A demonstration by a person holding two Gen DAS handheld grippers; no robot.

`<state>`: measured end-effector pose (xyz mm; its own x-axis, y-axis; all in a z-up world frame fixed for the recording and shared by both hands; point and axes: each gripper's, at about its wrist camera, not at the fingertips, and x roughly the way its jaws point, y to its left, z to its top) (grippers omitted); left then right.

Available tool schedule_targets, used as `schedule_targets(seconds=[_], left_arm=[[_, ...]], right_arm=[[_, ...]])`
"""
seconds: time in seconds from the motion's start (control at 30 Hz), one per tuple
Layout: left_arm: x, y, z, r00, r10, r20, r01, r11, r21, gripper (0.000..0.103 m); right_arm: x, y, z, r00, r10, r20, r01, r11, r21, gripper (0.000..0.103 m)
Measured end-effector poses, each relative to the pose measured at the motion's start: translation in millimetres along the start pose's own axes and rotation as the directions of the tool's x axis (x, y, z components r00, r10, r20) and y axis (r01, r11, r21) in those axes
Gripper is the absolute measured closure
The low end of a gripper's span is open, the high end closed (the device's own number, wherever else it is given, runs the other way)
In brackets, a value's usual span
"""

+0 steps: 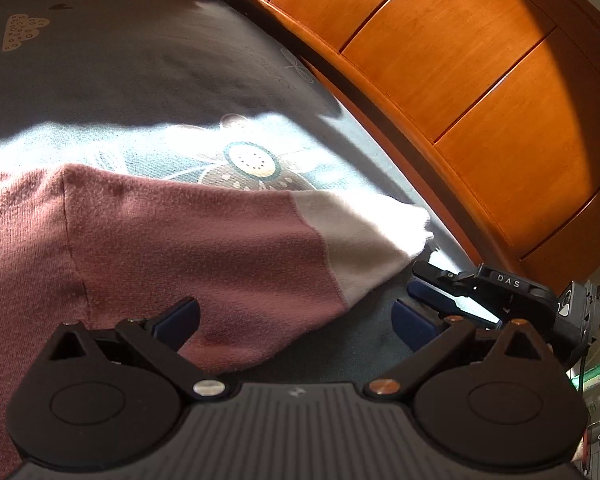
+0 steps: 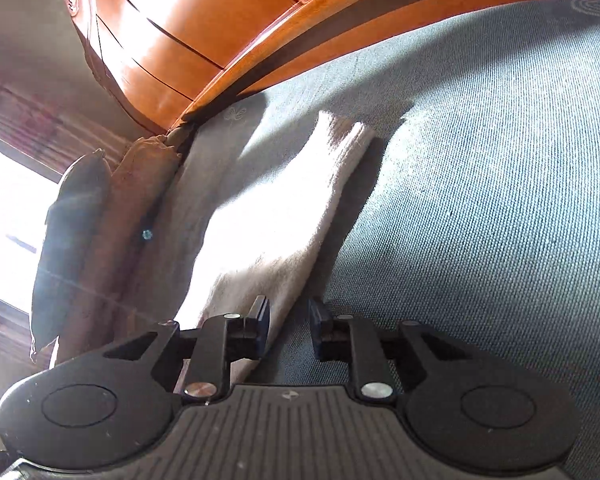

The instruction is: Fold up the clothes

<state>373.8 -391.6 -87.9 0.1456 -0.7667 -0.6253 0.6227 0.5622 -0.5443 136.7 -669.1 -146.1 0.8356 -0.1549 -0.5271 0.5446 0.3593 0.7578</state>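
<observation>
A mauve sweater (image 1: pixel 160 248) lies on the grey-blue bed sheet (image 1: pixel 140 60), its sleeve ending in a white cuff (image 1: pixel 372 236) near the bed's edge. My left gripper (image 1: pixel 296 320) hangs open over the sleeve, one finger above the mauve knit and the other above the sheet, holding nothing. My right gripper (image 1: pixel 420 282) shows at the right, just below the cuff. In the right wrist view the cuff (image 2: pixel 284 208) stretches ahead in bright sun. The right gripper (image 2: pixel 290 320) is open, with the cloth's edge lying in the narrow gap and neither pad pressing on it.
An orange wooden headboard (image 1: pixel 460 72) (image 2: pixel 188 20) runs along the bed's edge beside the cuff. Pillows (image 2: pixel 80 220) stand at the bed's head by a bright window. Bare sheet (image 2: pixel 480 160) spreads to the right of the cuff. Small clutter (image 1: pixel 596 376) sits beyond the bed's corner.
</observation>
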Motion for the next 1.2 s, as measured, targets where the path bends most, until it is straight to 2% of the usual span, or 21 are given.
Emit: schedule_targets(seconds=[0.13, 0.23, 0.33, 0.47, 0.57, 0.67, 0.8, 0.9, 0.97, 1.07, 1.17, 1.2], left_arm=[[21, 1, 17, 0.998, -0.066, -0.007, 0.065, 0.997, -0.046, 0.002], [47, 5, 26, 0.996, -0.077, -0.054, 0.072, 0.994, -0.088, 0.002], [66, 0, 33, 0.995, -0.088, -0.055, 0.082, 0.991, -0.105, 0.002], [95, -20, 43, 0.984, -0.155, -0.085, 0.143, 0.982, -0.124, 0.002], [117, -41, 50, 0.984, -0.156, -0.089, 0.149, 0.985, -0.088, 0.002], [129, -58, 55, 0.988, -0.116, -0.106, 0.109, 0.992, -0.069, 0.002], [102, -62, 51, 0.99, -0.11, -0.089, 0.108, 0.994, -0.022, 0.002], [51, -55, 43, 1.0, -0.02, -0.024, 0.022, 0.996, 0.082, 0.002], [15, -45, 34, 0.995, 0.104, 0.011, -0.104, 0.984, 0.144, 0.002], [-35, -16, 17, 0.967, 0.247, 0.06, -0.254, 0.954, 0.161, 0.002], [-82, 22, -6, 0.94, 0.331, 0.081, -0.336, 0.94, 0.063, 0.002], [-94, 32, -14, 0.93, 0.355, 0.092, -0.358, 0.933, 0.025, 0.002]], right_arm=[[-4, 10, -3, 0.997, -0.043, 0.058, 0.046, 0.997, -0.063, 0.058], [-3, 12, -2, 0.996, -0.052, 0.068, 0.057, 0.996, -0.075, 0.056], [-4, 10, 0, 0.996, -0.054, 0.074, 0.059, 0.996, -0.067, 0.056], [-6, 1, 7, 0.994, -0.058, 0.093, 0.061, 0.998, -0.027, 0.056], [-10, -6, 12, 0.991, -0.061, 0.117, 0.061, 0.998, 0.004, 0.056], [-13, -14, 17, 0.99, -0.053, 0.128, 0.048, 0.998, 0.041, 0.056], [-11, -20, 21, 0.992, -0.031, 0.124, 0.022, 0.997, 0.076, 0.056], [-11, -19, 21, 0.992, -0.026, 0.127, 0.016, 0.997, 0.079, 0.054], [-10, -16, 20, 0.992, -0.022, 0.127, 0.012, 0.997, 0.076, 0.051], [-8, -5, 14, 0.993, 0.026, 0.111, -0.032, 0.998, 0.056, 0.05], [-4, 15, 5, 0.99, 0.123, 0.072, -0.124, 0.992, 0.017, 0.049], [1, 24, -1, 0.985, 0.171, 0.033, -0.171, 0.985, 0.006, 0.047]])
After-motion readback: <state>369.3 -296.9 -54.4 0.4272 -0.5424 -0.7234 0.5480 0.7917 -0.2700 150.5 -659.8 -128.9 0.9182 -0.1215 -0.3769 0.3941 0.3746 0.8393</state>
